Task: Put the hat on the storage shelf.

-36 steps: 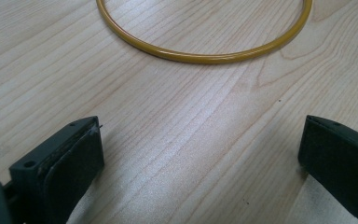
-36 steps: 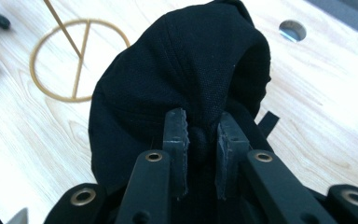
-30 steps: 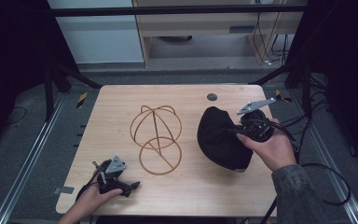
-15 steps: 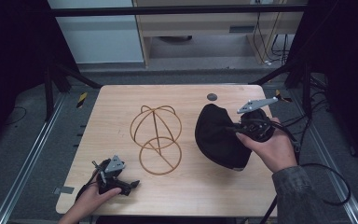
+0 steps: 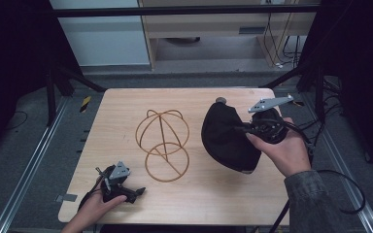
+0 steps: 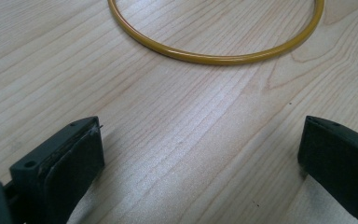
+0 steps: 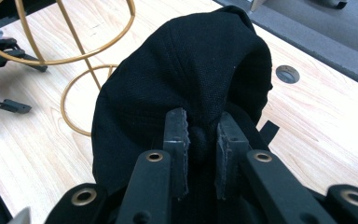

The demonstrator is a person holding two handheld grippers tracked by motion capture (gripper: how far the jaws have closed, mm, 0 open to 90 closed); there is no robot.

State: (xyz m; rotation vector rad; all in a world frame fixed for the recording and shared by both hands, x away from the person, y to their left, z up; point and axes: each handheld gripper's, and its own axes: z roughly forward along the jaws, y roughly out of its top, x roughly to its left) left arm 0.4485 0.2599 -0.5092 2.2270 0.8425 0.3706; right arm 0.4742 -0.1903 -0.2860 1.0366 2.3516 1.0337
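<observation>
The black cap [image 5: 226, 138] lay on the right half of the wooden table [image 5: 126, 121], its fabric pinched between the closed jaws of the right gripper [image 7: 201, 140]. Just left of the cap, apart from it, stood the gold wire hat stand [image 5: 162, 143]. The left gripper [image 5: 126, 190] rested near the table's front left edge, jaws wide apart over bare wood. Grey floor surrounded the table.

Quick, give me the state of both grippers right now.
Left gripper: open, nothing between its jaws, resting on the table near the gold wire stand.
Right gripper: shut on a fold of the black cap.
</observation>
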